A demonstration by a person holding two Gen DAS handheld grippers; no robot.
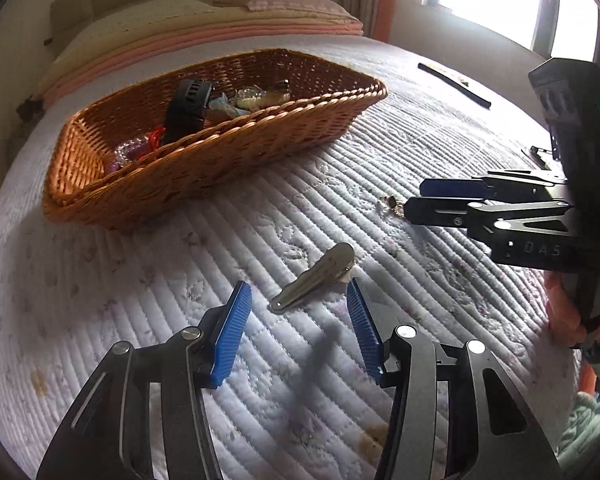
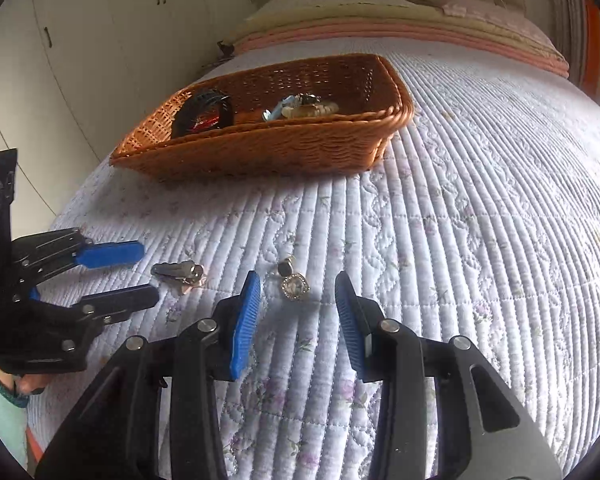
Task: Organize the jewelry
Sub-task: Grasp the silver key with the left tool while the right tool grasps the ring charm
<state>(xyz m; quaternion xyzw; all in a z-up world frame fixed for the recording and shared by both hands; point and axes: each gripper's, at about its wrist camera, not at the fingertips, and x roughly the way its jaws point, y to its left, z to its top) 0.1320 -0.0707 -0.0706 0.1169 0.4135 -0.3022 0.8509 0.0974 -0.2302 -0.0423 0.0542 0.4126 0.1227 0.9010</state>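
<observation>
A silver hair clip (image 1: 314, 278) lies on the quilted bed just ahead of my open, empty left gripper (image 1: 298, 294). It also shows in the right wrist view (image 2: 179, 273), beside the left gripper (image 2: 140, 272). A small gold earring with a clear stone (image 2: 294, 284) lies just ahead of my open, empty right gripper (image 2: 298, 284). In the left wrist view the earring (image 1: 392, 203) is partly hidden by the right gripper (image 1: 414, 198). A wicker basket (image 1: 240, 148) (image 2: 268, 148) behind holds a black band, beads and other jewelry.
Folded pink and beige bedding (image 1: 204, 36) lies past the basket at the head of the bed. A black strip (image 1: 454, 84) lies on the quilt at the far right. White wardrobe doors (image 2: 80, 52) stand left of the bed.
</observation>
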